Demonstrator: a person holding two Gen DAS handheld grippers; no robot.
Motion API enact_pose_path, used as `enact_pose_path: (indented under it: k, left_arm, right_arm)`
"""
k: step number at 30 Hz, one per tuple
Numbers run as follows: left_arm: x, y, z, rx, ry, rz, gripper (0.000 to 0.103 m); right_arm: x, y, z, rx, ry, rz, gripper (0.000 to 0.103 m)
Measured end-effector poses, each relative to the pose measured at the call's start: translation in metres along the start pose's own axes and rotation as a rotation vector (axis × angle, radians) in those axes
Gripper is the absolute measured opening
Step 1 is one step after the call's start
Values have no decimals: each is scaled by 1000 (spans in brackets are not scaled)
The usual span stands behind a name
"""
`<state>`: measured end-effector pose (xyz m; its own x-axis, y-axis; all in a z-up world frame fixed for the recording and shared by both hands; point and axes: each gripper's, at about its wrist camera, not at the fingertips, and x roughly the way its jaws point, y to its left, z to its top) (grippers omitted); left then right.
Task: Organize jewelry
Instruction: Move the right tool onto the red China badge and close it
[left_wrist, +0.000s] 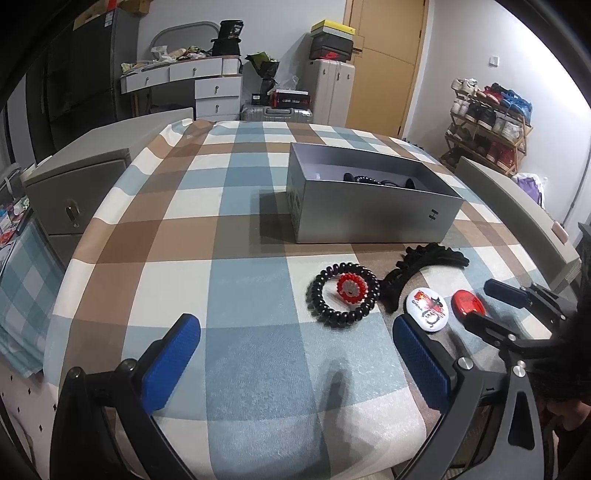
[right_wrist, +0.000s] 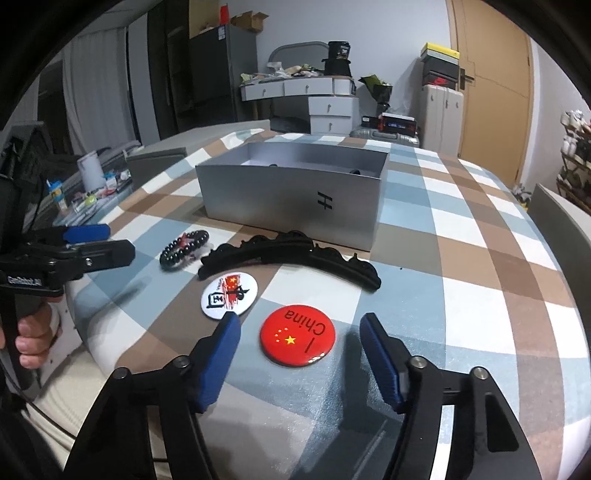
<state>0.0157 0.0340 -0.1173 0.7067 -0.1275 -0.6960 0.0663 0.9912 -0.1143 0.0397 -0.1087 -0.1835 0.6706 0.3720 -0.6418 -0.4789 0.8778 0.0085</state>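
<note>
Covering the table, a checked cloth (left_wrist: 229, 229) lies flat.

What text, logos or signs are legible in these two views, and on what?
"China", beside yellow stars: red badge between the open right gripper jaws.
"H"-shaped mark: front wall of the grey box.
"GenRobot.AI", faint: side of the left gripper.
White badge: red flag and black characters, too stylised to read.
Shoe boxes and printed cartons by the far wall: too small and blurred.

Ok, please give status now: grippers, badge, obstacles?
Both grippers open: left gripper, right gripper. Red badge between right fingers, ungripped. Grey box open; path clear.
</note>
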Motion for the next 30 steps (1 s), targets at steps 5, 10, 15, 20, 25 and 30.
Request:
enact_pose_path:
  k: [5, 10, 15, 20, 25, 30]
  left_arm:
    - [-1, -4, 1, 8, 1, -3, 101]
    - [1, -5, 2, 10, 10, -3, 101]
    - [0, -11, 4, 25, 10, -4, 101]
    - [-3, -27, 6, 82, 1, -46, 101]
    - [-3, -49, 8, 151, -4, -96, 101]
    - [-2, -62, 13, 176, 5, -195, 101]
  right_arm:
    - [5, 6, -2, -43, 22, -22, 48]
    - [4, 9, -3, -58, 15, -18, 42]
    - [2, 5, -5, -33, 0, 3, 42]
    - [-7, -5, -6, 22, -38, 27, 42]
    - [-14, -15, -8, 56, -49, 32, 42]
    - [-22, -21, -11, 70, -72, 14, 42]
